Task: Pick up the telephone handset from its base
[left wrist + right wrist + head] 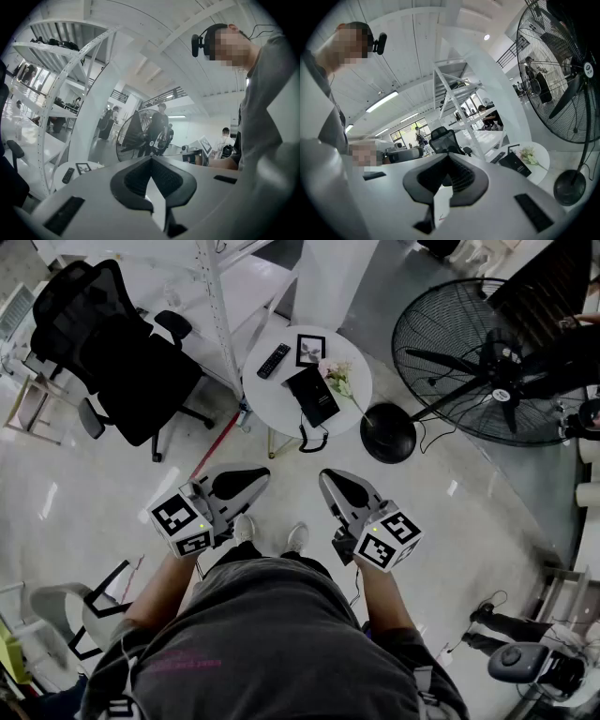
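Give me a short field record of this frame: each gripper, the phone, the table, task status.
left gripper: shut, empty, short of the round white table
right gripper: shut, empty, also short of it
telephone: black, on the table, untouched
also on table: remote, picture frame, flowers
task status: not begun

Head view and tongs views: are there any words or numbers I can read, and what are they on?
No text here can be read.
Pink print on the person's grey shirt: too blurred to read.
Round label on the fan hub: too small to read.
Left marker cube and right marker cube: only black-and-white square patterns, no words.
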{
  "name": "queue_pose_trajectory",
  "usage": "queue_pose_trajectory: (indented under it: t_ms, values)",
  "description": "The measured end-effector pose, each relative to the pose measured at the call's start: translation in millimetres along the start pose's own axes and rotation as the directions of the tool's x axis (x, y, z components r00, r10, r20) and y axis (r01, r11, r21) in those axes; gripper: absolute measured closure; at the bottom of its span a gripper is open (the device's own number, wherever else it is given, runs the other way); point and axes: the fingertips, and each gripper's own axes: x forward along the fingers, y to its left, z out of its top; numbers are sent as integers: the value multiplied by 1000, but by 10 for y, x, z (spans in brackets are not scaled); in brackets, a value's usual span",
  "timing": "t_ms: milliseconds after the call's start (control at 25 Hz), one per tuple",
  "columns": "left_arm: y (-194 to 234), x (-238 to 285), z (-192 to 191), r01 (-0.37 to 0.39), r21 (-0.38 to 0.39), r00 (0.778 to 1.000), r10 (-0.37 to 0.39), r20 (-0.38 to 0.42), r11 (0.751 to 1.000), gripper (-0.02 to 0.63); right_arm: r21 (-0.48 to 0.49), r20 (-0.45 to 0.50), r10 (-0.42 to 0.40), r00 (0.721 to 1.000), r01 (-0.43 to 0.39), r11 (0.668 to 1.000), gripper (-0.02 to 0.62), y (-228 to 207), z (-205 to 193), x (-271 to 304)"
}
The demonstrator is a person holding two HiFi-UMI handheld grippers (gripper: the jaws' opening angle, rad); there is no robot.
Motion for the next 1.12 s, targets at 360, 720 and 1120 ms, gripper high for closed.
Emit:
queue_pose_trajectory:
  t_ms: [360,720,1120]
  values:
    - [-49,149,-23,-9,2,1000,9,-8,1000,592,10,6,8,1000,-8,1000,574,-97,37,-53]
    - [-349,440,-114,-47,10,999,48,-9,999,592,22,11,18,1000,-18,1000,574,-369,81,-440]
    - [-657,659,-268,-88,0,996,88,-7,996,592,30,11,41,999,-41,999,574,-597,68,-819]
